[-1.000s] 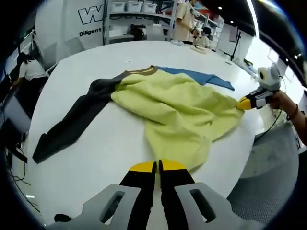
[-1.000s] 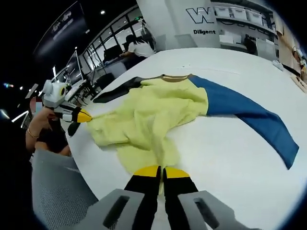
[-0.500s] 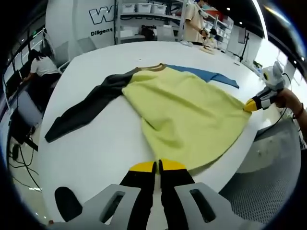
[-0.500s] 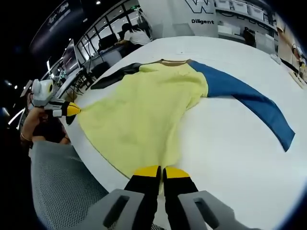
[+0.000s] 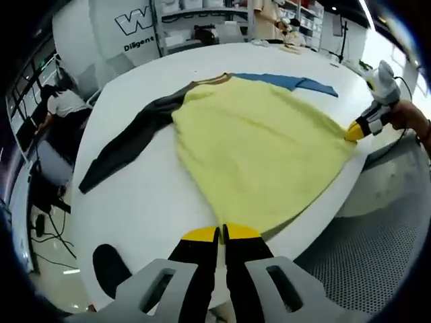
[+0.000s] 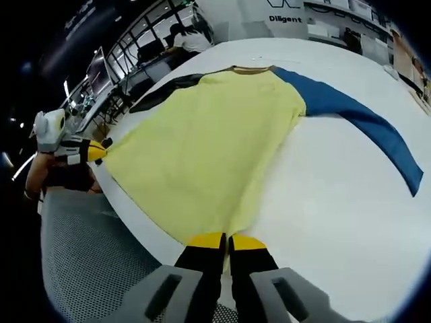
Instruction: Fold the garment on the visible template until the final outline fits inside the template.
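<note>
Looking along my left gripper (image 5: 221,233), I saw its two black jaws with yellow tips pressed together on the near hem of the garment (image 5: 259,145), a soft knit top whose pale yellow body lay spread almost flat across the round white table (image 5: 141,202). From the left of that view, the dark grey sleeve (image 5: 128,145) ran out long and narrow over the smooth tabletop, tapering toward its cuff; a tan ribbed collar (image 5: 214,79) sat at the far end of the yellow panel, and the blue sleeve (image 5: 296,83) stretched away beyond it. At the right edge, my right gripper (image 5: 355,132) pinched the opposite hem corner, with a hand (image 5: 411,118) behind it. Under the table edge hung a grey mesh surface (image 5: 377,229). In the right gripper view, my left gripper (image 6: 101,152) sat at the left, its yellow tip clamped on the hem corner. The yellow body (image 6: 209,141) lay broad and smooth with only faint creases, its hem pulled straight along the table edge (image 6: 135,222). At the bottom centre my right gripper (image 6: 225,241) had its jaws closed on the hem. To the right, the blue sleeve (image 6: 363,131) lay as a long curved band on the white top, ending in a squared cuff.
</note>
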A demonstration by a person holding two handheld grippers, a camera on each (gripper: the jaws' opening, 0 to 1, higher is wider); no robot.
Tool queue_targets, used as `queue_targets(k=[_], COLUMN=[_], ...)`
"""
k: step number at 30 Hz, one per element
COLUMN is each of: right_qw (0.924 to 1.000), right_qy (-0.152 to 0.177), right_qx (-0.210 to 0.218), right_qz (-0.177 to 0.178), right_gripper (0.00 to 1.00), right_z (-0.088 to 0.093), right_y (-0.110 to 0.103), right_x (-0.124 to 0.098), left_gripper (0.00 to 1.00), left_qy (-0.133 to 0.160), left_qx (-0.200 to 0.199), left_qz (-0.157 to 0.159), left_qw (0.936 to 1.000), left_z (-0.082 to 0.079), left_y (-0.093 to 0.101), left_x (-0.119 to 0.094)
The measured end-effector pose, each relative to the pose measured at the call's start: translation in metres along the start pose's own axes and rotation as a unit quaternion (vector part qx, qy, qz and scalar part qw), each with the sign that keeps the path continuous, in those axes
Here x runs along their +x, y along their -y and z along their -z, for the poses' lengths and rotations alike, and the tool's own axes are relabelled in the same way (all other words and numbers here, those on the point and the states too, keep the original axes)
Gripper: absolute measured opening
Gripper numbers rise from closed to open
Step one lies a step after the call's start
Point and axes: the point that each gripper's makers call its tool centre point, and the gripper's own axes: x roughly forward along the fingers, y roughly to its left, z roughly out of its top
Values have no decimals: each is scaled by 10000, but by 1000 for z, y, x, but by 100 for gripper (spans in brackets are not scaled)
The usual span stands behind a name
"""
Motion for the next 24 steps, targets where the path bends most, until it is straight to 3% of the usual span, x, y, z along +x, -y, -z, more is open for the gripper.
queue_targets(k=[4,13,17,22,24], right_qw=[9999,9999,9992,9975,9979], right_qy=[12,75,386,698,549], right_qx=[77,134,130,-34,-332], right_qz=[-81,17,36,64,86], right_gripper=[0,0,0,0,0], right_z=[1,-2,-16,-30,-27], right_y=[-5,3,3,-6,-10], right_x=[3,-9,-28,-44,-41], left_gripper=[3,3,3,3,3], left_qy=[-308,-411,-414,-447,-444], left_qx=[142,186,152,152,135], left_qz=[-16,-35,46,135,173], left_qw=[9994,9990,9990,9988,9988], left_z=[15,20,21,23,23], left_y=[5,3,6,11,12], left_x=[8,11,10,10,9])
